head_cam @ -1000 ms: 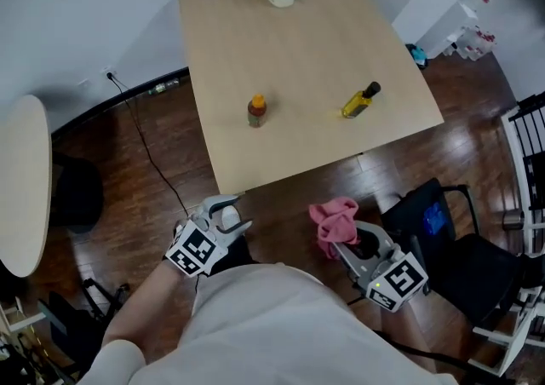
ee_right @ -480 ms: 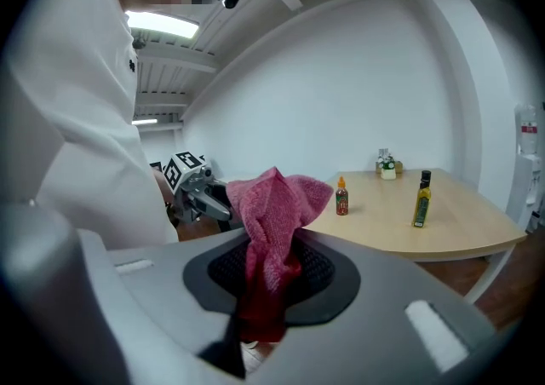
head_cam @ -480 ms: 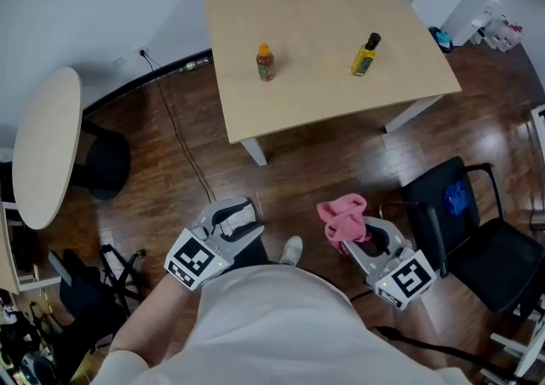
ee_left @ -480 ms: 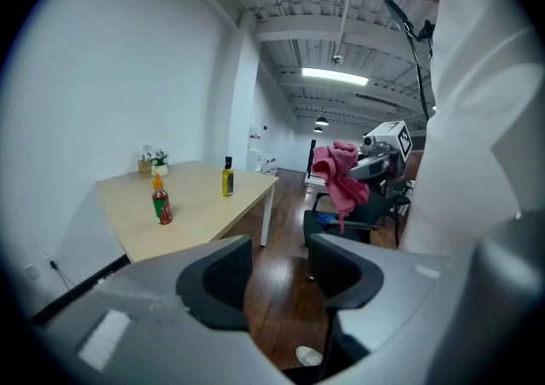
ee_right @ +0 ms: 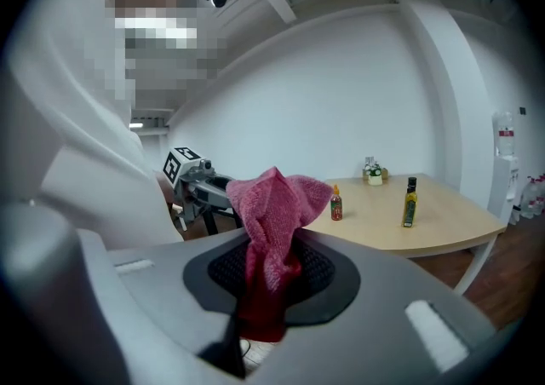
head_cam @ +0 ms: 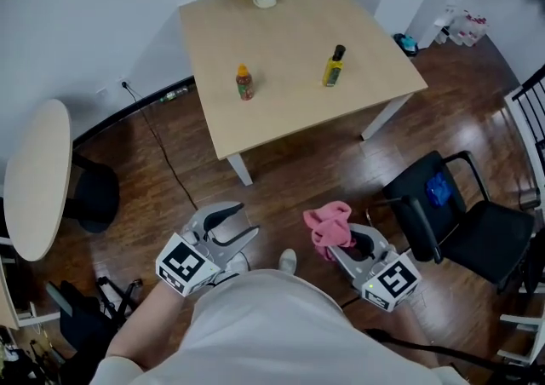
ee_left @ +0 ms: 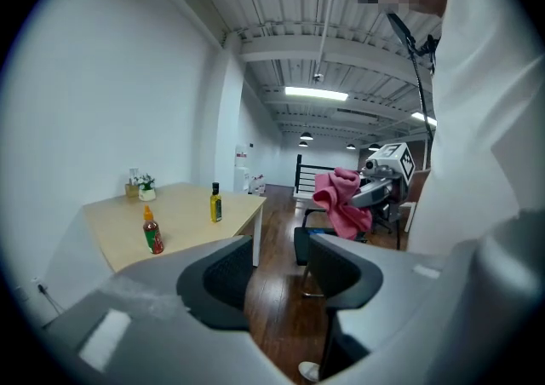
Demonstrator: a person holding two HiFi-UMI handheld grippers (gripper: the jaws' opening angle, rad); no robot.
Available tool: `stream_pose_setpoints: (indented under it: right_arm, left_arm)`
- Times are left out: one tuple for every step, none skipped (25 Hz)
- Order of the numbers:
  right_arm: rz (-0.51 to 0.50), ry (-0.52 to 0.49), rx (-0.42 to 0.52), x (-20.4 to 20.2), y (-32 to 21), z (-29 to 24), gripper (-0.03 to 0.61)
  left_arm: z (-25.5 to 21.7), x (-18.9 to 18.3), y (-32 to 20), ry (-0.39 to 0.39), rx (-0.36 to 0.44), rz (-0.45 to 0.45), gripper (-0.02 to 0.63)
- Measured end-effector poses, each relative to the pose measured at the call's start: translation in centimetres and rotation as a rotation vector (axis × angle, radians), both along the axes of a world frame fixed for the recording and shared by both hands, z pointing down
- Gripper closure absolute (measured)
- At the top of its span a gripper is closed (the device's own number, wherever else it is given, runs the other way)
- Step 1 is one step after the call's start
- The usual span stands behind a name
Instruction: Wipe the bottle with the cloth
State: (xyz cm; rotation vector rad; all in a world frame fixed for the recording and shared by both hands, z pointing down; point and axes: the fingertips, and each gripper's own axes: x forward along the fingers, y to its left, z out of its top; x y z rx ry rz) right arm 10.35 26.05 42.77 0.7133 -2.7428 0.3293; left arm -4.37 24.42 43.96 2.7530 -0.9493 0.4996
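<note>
While the person stands well back from the table (head_cam: 281, 43), the wiping itself has not begun — this reads as the approach step, with the cloth (head_cam: 327, 223) already in hand. The right gripper (head_cam: 341, 243) has its jaws pinched on the cloth's lower folds, so the pink, nubbly terry bunches up above them in a soft, floppy crest. The left gripper (head_cam: 232, 226) is empty, its dark ribbed pads (ee_left: 223, 277) spread with only floor between them. Two bottles stand upright on the table's pale, smooth wood, well apart from each other and far from both grippers: a slim yellow bottle (head_cam: 333, 66) with a black cap and a smaller reddish bottle (head_cam: 244, 83) with an orange cap; which one is meant I cannot tell. Next, I judge, comes closing in on the table, the free left jaws clamping a bottle's round, probably slick body to steady it — then the cloth drawn over its sides
</note>
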Motion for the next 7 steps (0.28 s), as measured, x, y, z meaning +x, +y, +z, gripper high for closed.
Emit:
stream_pose_setpoints:
  right_arm:
    - [-0.009, 0.010, 0.010, -0.7, 0.2, -0.1, 0.491]
    - [-0.018, 0.016, 0.018, -1.4, 0.4, -0.3, 0.491]
    - [-0.025, 0.017, 0.024, -2.1, 0.6, -0.4, 0.491]
    - [-0.028, 0.015, 0.026, -2.6, 0.8, -0.6, 0.491]
    - [-0.028, 0.011, 0.025, -3.2, 0.9, -0.7, 0.491]
    - [-0.027, 0.005, 0.023, -3.6, 1.1, -0.8, 0.491]
    - [-0.024, -0.001, 0.020, -4.1, 1.2, -0.9, 0.491]
  left_arm:
    - [-0.3, -0.6, 0.2, 0.015, -0.005, -0.013, 0.397]
    - [-0.6, -1.1, 0.5, 0.029, -0.013, -0.025, 0.397]
    - [-0.7, -1.6, 0.9, 0.040, -0.018, -0.033, 0.397]
    - [-0.8, -2.0, 1.2, 0.042, -0.019, -0.038, 0.397]
    - [-0.9, -2.5, 1.5, 0.038, -0.018, -0.041, 0.397]
    - [-0.9, -2.9, 1.7, 0.031, -0.016, -0.043, 0.397]
    - [-0.9, -3.4, 1.9, 0.024, -0.013, -0.045, 0.397]
